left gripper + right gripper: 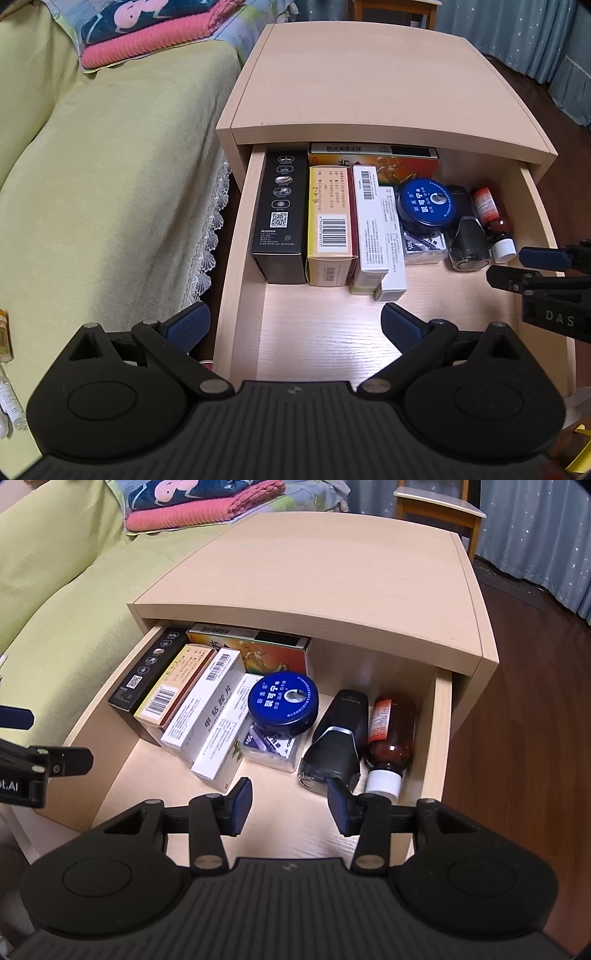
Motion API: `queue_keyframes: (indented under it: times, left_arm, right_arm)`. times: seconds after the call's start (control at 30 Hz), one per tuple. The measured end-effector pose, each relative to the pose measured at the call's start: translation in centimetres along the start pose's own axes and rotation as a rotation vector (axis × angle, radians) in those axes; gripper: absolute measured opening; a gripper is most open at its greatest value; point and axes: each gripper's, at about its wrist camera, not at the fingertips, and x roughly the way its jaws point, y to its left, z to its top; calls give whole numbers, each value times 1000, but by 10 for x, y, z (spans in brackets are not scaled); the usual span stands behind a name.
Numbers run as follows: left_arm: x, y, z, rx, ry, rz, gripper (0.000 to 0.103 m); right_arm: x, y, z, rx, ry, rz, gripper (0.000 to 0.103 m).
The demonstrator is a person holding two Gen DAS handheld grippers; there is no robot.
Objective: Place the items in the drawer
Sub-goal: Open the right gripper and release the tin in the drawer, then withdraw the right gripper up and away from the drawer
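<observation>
The bed (110, 177), under a yellow-green cover, runs along the left of the scene with folded pink and blue blankets (147, 33) at its head. Just beside it stands the light wood nightstand (332, 579), its top bare. The drawer (441, 716) is pulled out and holds all the items, grouped toward its back; the front of its floor lies bare. Along the drawer's left wall lies a black box (280, 210), with a yellow box (328, 225) touching it, then two white boxes (218, 716) side by side. An orange and green box (258, 646) lies crosswise behind them. A blue round tin (283, 703) rests on a clear plastic box (271, 749). To its right lies a black shaver (338, 738), and beside that a brown bottle (391, 734) with a white cap, on its side near the right wall. The left gripper (295, 326) hangs over the drawer's front left corner, jaws spread wide and empty. The right gripper (290, 801) hovers above the bare front floor, jaws apart, holding nothing, its right fingertip just before the shaver.
</observation>
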Motion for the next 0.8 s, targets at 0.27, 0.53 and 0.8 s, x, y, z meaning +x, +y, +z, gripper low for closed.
queue_keyframes:
  times: [0.27,0.53,0.8]
  left_arm:
    - [-10,7,-6,6,-12,-27,99]
    - [-25,14,-20,20,-28,-29,99]
    - [-39,15,-35,33,-51,-10,100]
  right_arm:
    - [-16,1,-7,-3,-20,0,43]
    - [-41,2,-16,-24,-47,16,43]
    - [-70,2,-33,-65,-75,28,43]
